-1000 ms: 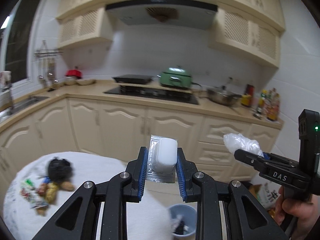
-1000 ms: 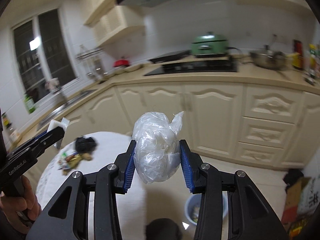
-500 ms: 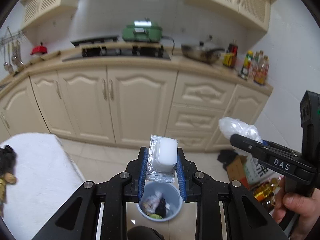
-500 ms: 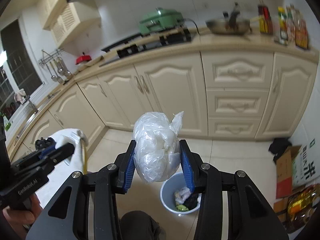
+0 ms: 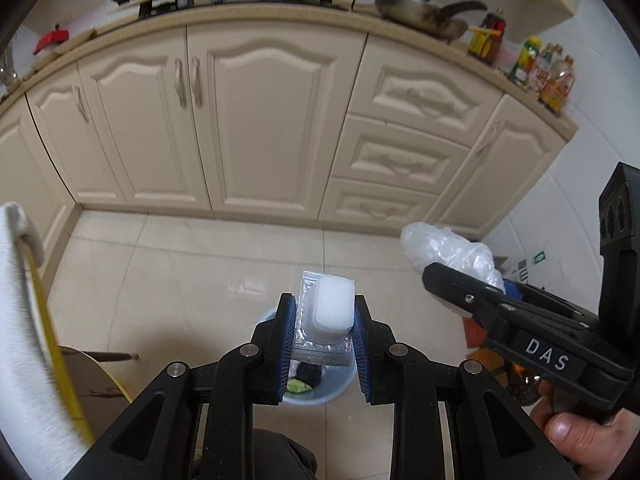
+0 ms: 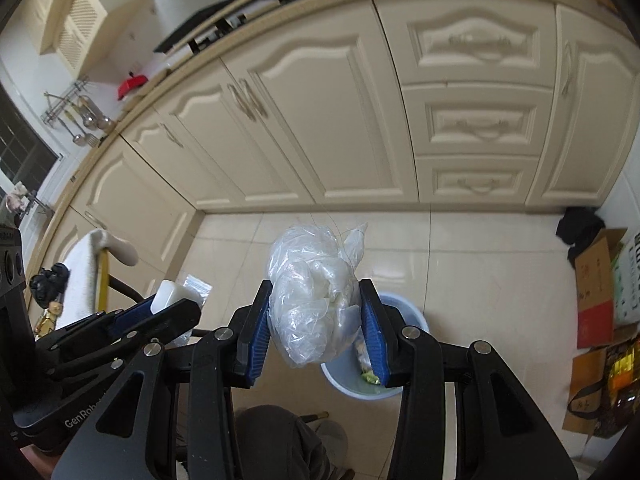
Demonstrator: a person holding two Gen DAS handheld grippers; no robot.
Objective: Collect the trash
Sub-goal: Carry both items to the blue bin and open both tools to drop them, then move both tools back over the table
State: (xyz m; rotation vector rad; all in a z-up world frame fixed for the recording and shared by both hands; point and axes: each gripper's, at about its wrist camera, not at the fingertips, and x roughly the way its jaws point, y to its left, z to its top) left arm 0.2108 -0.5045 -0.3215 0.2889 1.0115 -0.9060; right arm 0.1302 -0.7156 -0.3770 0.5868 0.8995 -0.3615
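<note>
trash: left gripper (image 5: 324,334) clamps white packet (image 5: 330,312), right gripper (image 6: 316,334) clamps plastic wad (image 6: 312,292), both over bin (image 6: 408,320).

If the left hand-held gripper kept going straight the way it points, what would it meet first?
Probably the blue trash bin on the floor, showing just beyond the left hand-held gripper and its clamped white packet; depth is unclear.
</note>
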